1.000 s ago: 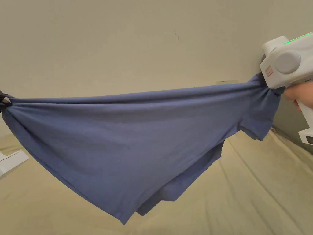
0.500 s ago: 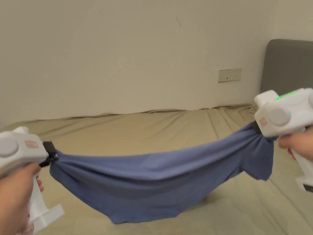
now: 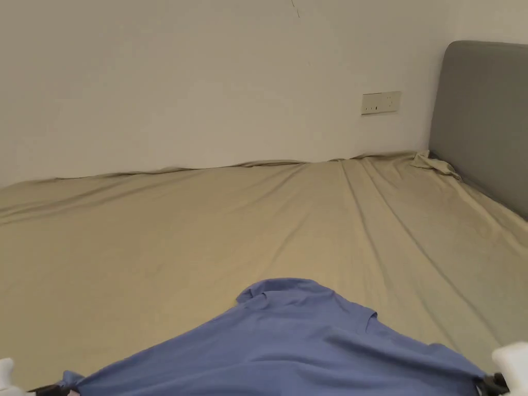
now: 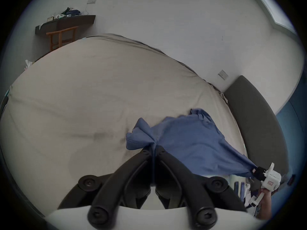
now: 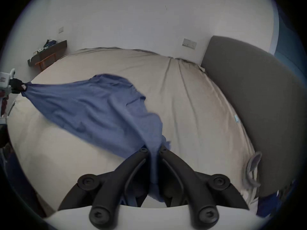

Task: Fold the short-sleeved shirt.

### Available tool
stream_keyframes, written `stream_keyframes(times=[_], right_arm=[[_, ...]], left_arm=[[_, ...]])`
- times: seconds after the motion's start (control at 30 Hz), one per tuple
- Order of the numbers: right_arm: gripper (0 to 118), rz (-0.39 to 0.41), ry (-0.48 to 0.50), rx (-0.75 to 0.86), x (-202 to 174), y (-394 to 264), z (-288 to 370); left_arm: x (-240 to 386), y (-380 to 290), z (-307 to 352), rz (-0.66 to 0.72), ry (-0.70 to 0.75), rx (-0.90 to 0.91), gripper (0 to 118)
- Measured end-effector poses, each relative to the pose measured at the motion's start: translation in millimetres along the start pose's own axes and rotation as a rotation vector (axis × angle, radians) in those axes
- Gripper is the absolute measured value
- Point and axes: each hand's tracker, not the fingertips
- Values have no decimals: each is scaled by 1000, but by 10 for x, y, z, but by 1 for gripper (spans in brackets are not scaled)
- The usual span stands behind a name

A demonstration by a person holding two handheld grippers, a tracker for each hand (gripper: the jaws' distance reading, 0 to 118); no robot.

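Head view shows the blue shirt spread low over the tan bed sheet, stretched between the left gripper and right gripper, each clamped on bunched fabric. Laying it flat seems the step in hand; next, smooth it. A grey headboard stands against the pale wall.

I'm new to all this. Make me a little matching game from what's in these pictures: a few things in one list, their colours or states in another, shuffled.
Things:
1. shirt
2. bed sheet
3. headboard
4. left gripper

Descriptions:
A. grey, upright
B. blue, stretched between two grippers
C. jaws clamped on cloth
D. beige, creased

Pairs: 1-B, 2-D, 3-A, 4-C
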Motion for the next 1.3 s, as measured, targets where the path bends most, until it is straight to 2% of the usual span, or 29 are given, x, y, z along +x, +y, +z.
stream_keyframes(times=[0.07, 0.17, 0.27, 0.33, 0.43, 0.5, 0.57, 0.67, 0.77, 0.8, 0.83, 0.87, 0.9, 0.93, 0.97, 1.0, 1.07, 1.13, 1.23, 1.3], right_arm=[[6, 29, -6, -43, -25, -181, 111], [6, 17, -16, -78, 16, -355, 248], [6, -66, 0, -131, 118, -429, 295], [6, -83, -2, -139, 171, -460, 269], [6, 15, -6, -248, 92, -528, 129], [6, 53, -3, -293, 16, -621, 13], [6, 53, 3, -325, -40, -708, -148], [6, 82, -4, -402, -117, -816, -411], [6, 79, 23, -474, -117, -916, -629], [6, 77, 14, -457, -113, -874, -625], [6, 72, 16, -472, -109, -803, -607], [19, 75, 18, -486, -114, -777, -614], [39, 93, 21, -492, -114, -764, -589], [75, 130, 23, -475, -108, -723, -534], [113, 140, 17, -446, -81, -651, -417], [118, 108, 3, -358, -31, -566, -252], [118, -6, 28, -28, 67, -328, 311], [118, -79, 55, 154, 101, -125, 701], [118, -154, 97, 268, -20, 84, 1110], [118, -171, 141, 288, -205, 115, 1181]], left_arm=[[-83, -100, 117, -38, -11, -20, 0], [-294, -178, 171, -52, 25, -60, 0], [-523, -213, 155, 6, 58, -91, 0], [-668, -231, 131, 69, 34, -110, 0], [-768, -349, -1, 7, 93, -195, 0], [-819, -472, -110, -23, 132, -250, 0], [-872, -609, -226, 12, 156, -282, 0], [-996, -737, -523, -10, 210, -324, 0], [-1019, -709, -589, 12, 218, -303, 1], [-1013, -663, -591, 17, 226, -302, 4], [-1008, -641, -595, 22, 233, -304, 11], [-978, -633, -583, 1, 257, -296, 29], [-942, -604, -559, -44, 287, -286, 59], [-893, -611, -459, -86, 318, -284, 100], [-845, -568, -339, -71, 330, -268, 118], [-814, -520, -200, -50, 340, -222, 118], [-645, -470, 330, 4, 171, -9, 118], [-520, -530, 706, 42, 107, 107, 118], [-221, -624, 1028, 48, 97, 132, 118], [-85, -804, 1071, 28, 104, 102, 118]])
